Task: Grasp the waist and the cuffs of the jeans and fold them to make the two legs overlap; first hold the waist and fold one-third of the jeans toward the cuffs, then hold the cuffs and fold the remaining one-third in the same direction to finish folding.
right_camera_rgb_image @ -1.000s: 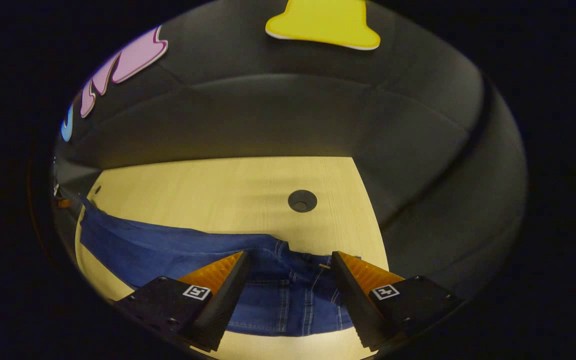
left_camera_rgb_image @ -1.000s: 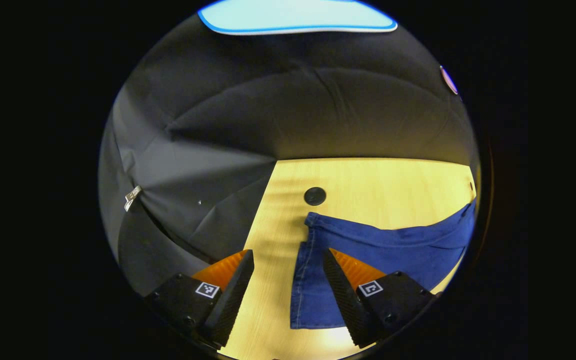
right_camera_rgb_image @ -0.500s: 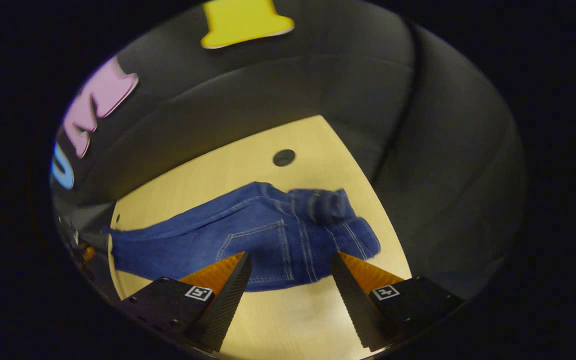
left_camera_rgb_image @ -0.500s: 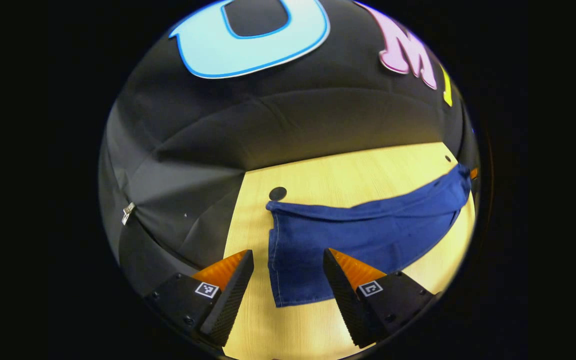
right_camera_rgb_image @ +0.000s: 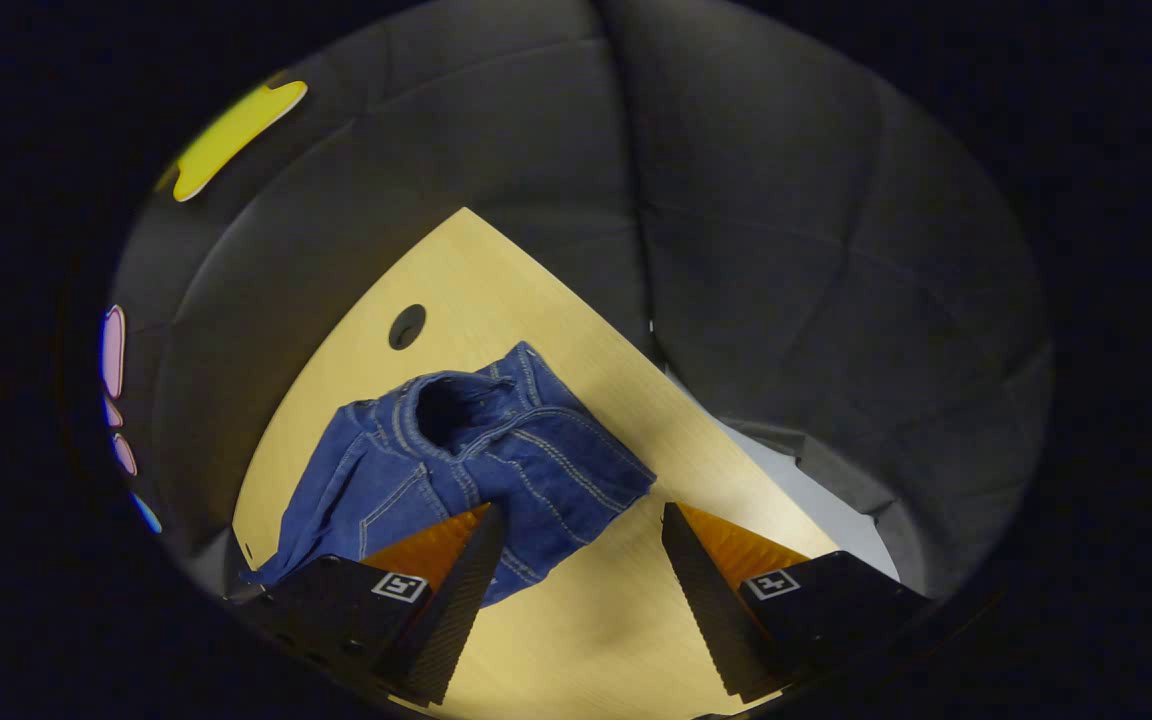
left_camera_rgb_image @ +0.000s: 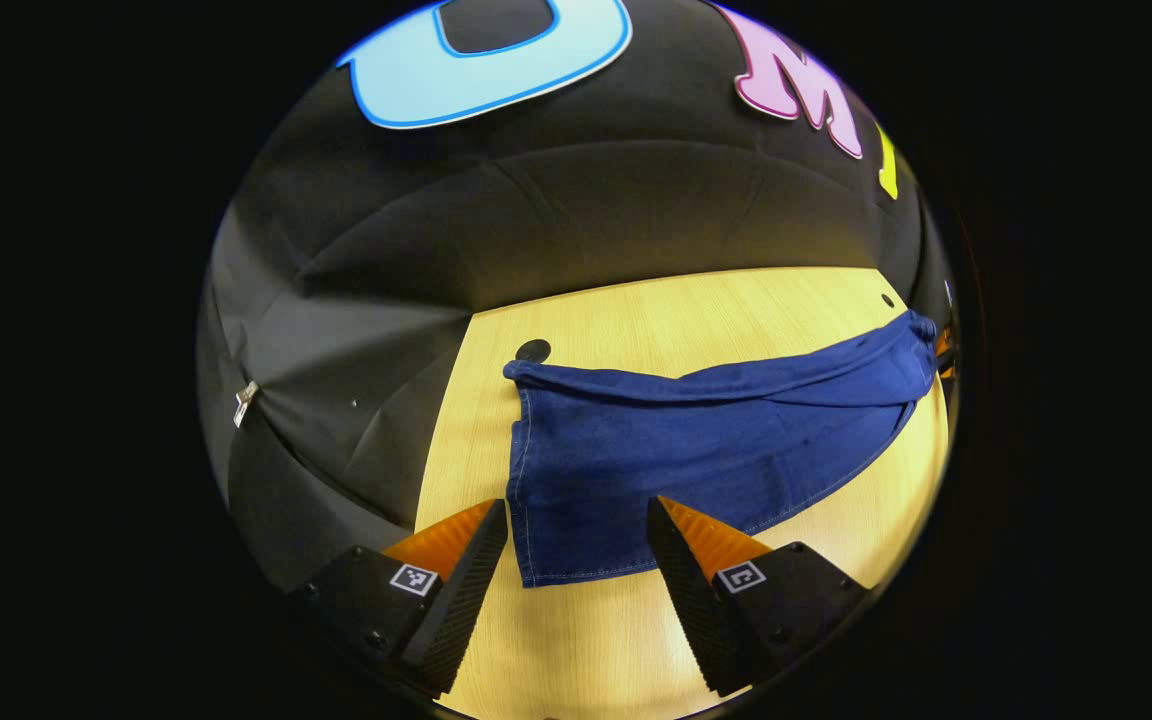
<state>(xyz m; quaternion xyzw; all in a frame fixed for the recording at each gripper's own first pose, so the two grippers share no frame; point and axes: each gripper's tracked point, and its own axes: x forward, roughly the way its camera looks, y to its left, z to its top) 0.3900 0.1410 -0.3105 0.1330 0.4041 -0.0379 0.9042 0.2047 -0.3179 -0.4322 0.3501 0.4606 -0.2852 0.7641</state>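
Bench (left_camera_rgb_image: 696, 320): light wood, carrying the jeans (left_camera_rgb_image: 696, 440) laid lengthwise, cuffs (left_camera_rgb_image: 576, 540) at the near left, waist (right_camera_rgb_image: 466, 410) bunched at the right. Over the last second both views have drawn back from the denim. Left hand-held gripper (left_camera_rgb_image: 576, 560) and right hand-held gripper (right_camera_rgb_image: 581, 570): jaws spread, holding nothing; judged first leg-overlap done, waist fold pending.

Both views look down from opposite ends of the jeans (left_camera_rgb_image: 696, 440), sharing the table (right_camera_rgb_image: 576, 620).
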